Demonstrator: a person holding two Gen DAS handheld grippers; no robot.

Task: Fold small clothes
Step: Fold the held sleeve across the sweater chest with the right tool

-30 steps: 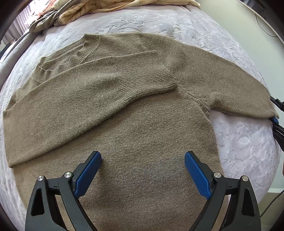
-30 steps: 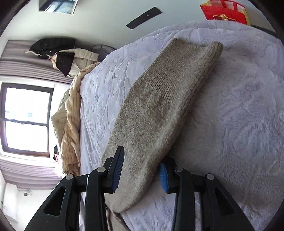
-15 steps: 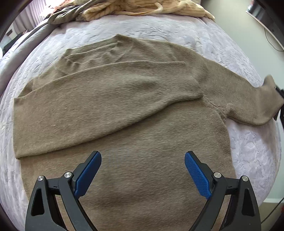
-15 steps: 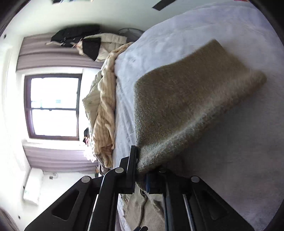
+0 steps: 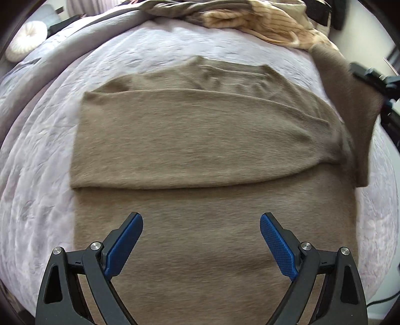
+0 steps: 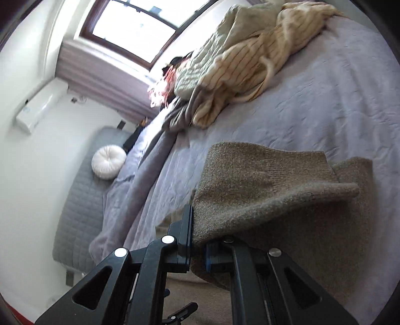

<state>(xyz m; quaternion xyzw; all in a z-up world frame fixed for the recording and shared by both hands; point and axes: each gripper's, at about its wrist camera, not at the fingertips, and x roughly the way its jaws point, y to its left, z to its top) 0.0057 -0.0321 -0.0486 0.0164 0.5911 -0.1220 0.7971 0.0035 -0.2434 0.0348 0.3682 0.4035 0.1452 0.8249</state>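
Observation:
A brown knit sweater [image 5: 200, 200] lies flat on the lilac bed cover [image 5: 37, 175], with one sleeve [image 5: 190, 140] folded across its chest. My left gripper [image 5: 201, 240] is open and empty, hovering over the sweater's lower body. My right gripper [image 6: 198, 240] is shut on the cuff of the other sleeve [image 6: 262, 195] and holds it lifted above the sweater. That raised sleeve [image 5: 350, 100] and the right gripper [image 5: 377, 82] show at the right edge of the left wrist view.
A heap of cream striped and grey clothes [image 5: 262, 20] lies at the far end of the bed; it also shows in the right wrist view [image 6: 250, 57]. A round white cushion [image 6: 108, 162] sits by the grey headboard [image 6: 80, 200]. A window [image 6: 135, 27] is behind.
My right gripper closed on the right sleeve's cuff, lifted it off the bed and swung it up and inward over the sweater. The left gripper stayed open, shifting its view over the sweater.

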